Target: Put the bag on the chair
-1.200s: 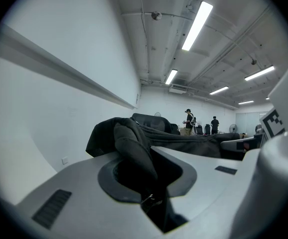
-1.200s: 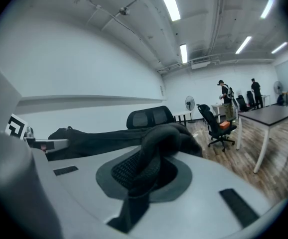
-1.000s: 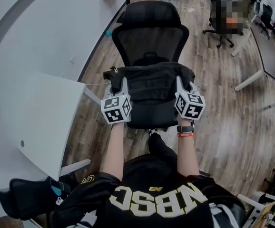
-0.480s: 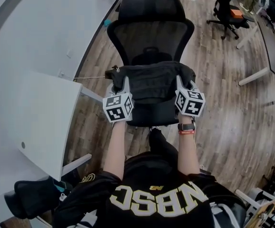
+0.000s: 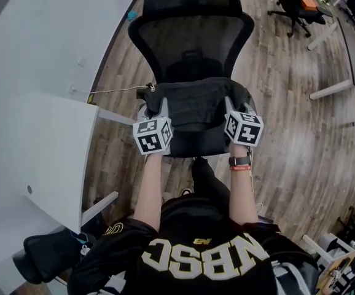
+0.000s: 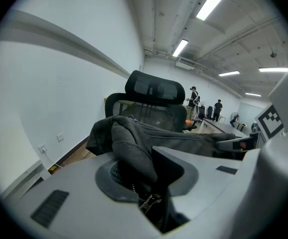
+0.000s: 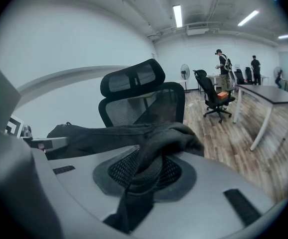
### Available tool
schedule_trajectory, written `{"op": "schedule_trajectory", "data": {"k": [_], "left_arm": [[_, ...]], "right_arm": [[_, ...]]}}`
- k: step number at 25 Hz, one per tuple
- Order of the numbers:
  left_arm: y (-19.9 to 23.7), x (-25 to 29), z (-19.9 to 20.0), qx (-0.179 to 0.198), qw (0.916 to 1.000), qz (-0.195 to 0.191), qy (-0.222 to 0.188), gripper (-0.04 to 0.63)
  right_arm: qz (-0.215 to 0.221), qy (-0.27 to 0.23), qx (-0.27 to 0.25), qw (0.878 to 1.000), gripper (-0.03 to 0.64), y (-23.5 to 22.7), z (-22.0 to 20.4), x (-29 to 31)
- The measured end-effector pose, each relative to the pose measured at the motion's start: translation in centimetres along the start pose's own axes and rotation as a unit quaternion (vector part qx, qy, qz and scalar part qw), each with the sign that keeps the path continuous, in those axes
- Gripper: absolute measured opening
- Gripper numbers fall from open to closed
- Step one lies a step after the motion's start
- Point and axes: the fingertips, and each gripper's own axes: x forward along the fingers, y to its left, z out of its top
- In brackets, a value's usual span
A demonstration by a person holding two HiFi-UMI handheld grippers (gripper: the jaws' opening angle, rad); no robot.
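White desk [image 5: 39, 146]: seen at the left edge of the head view, beside the chair and apart from it; no task item is carried on it.
Left gripper [image 5: 155, 107]: set at the bag's left end, over the seat's left edge. Its jaws are narrow and opening, and a fold of bag fabric and a zip pull [image 6: 149, 201] are seen between them.
Bag [image 5: 196, 100]: black fabric, laid across the chair's seat and apparently resting on it. Its long axis runs left to right from one gripper to the other, with its rear edge near the backrest.
Office chair [image 5: 190, 35]: black and mesh-backed, faced squarely by the person; the seat's front edge is left bare between the grippers.
Right gripper [image 5: 234, 106]: set at the bag's right end. Its jaws are narrow and opening, and a bunched fold of the bag is draped down through the gap.
Deciding relation: the bag lies straight ahead of both grippers, one end at each, so neither is nearer.
Step in hand: release is judged under way. Each gripper would need to be drawn back towards the person so that the fabric slips free.
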Motion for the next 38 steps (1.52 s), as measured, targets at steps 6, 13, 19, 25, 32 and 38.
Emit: {"op": "schedule_trajectory", "data": {"k": [6, 13, 19, 25, 32, 38], "left_arm": [[0.5, 2.5, -2.4, -0.006, 0.9996, 0.003, 0.028, 0.091], [1.3, 5.7, -5.7, -0.013, 0.9974, 0.012, 0.069, 0.098], [2.5, 8.9, -9.0, -0.022, 0.9941, 0.017, 0.105, 0.101], [3.3, 11.9, -13.0, -0.03, 0.9882, 0.027, 0.147, 0.103], [5.2, 15.9, -17.9, -0.049, 0.9781, 0.049, 0.196, 0.107], [6.7, 19.7, -21.3, -0.061, 0.9701, 0.066, 0.225, 0.118]], "right_arm": [[-0.004, 0.027, 0.008, 1.0, 0.078, -1.2, -1.8, 2.7], [-0.007, 0.063, 0.025, 0.998, 0.083, -2.5, -4.1, 5.8], [-0.013, 0.094, 0.033, 0.995, 0.086, -3.6, -6.5, 9.4], [-0.008, 0.139, 0.049, 0.989, 0.098, -4.9, -10.2, 12.9], [-0.001, 0.195, 0.035, 0.98, 0.109, -5.9, -13.7, 17.4], [0.008, 0.234, 0.025, 0.972, 0.12, -7.1, -15.7, 21.7]]}}
